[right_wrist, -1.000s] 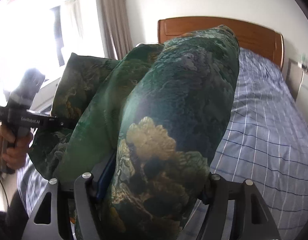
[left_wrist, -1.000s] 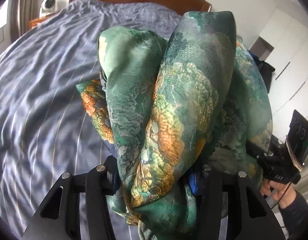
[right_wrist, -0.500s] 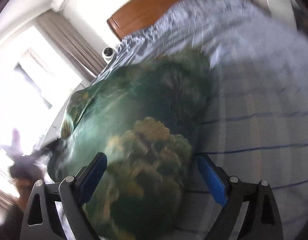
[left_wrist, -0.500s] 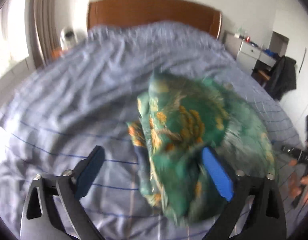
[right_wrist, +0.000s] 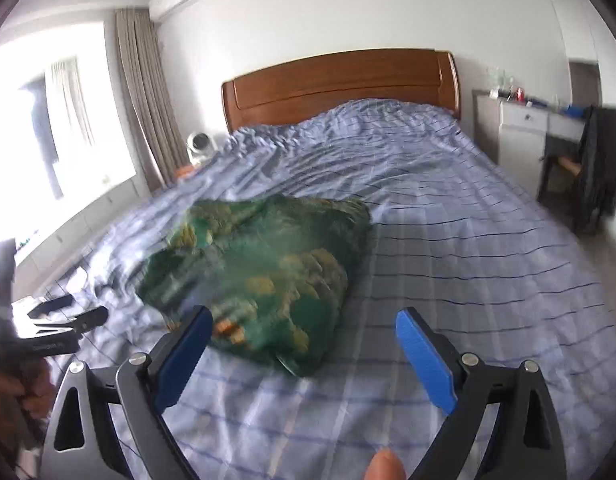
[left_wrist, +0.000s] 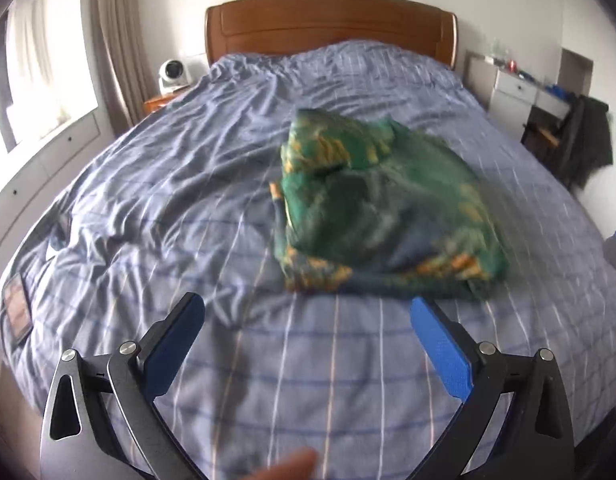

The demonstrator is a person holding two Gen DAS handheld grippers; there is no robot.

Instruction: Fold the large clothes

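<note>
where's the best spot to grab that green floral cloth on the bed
Probably the near edge of the green floral cloth, coming low from the foot of the bed: the folded layers end there in a stacked hem, and nothing lies between it and the open left gripper.

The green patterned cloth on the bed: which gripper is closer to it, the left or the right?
Right. The right gripper is opening, its left finger at the green patterned cloth, which is not between the jaws. The left gripper stands open, short of it, over the bedspread.
</note>
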